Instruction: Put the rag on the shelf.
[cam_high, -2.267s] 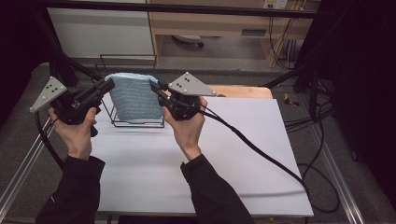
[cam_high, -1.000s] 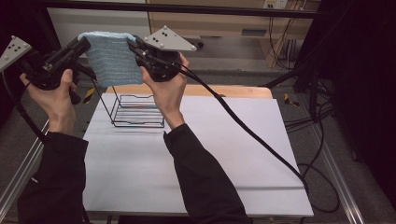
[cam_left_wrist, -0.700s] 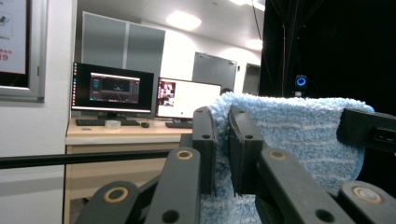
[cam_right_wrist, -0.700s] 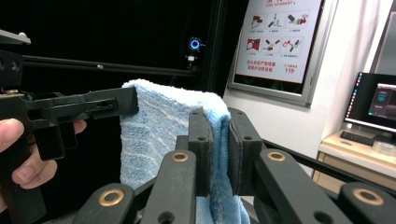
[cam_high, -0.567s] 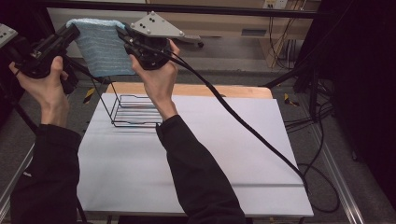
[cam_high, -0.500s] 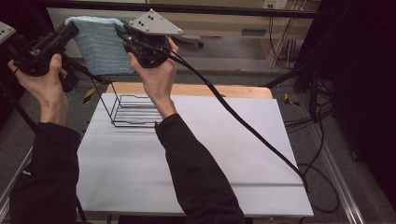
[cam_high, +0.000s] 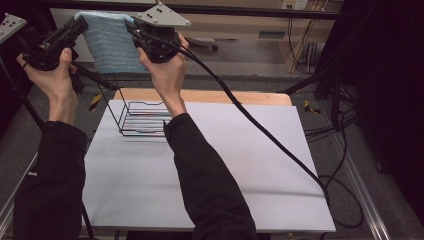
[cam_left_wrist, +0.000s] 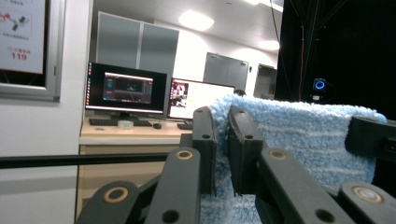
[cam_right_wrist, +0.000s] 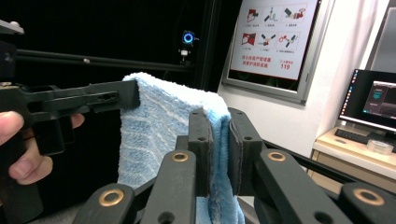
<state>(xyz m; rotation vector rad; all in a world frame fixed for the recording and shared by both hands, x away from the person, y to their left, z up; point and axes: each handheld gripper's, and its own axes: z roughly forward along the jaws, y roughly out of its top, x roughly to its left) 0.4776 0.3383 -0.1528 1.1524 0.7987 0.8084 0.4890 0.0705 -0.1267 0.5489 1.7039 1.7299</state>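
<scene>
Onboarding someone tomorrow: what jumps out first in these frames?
The light blue towel, held up high above the far left of the table, stretched between the two grippers. The left gripper and the right gripper are each shut on an upper corner of it. Below, a black wire rack stands on the white tabletop near its far left edge.

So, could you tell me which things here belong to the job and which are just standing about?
In the job: blue towel, left gripper, right gripper, wire rack.
Standing about: monitors, wall poster, white table.
</scene>
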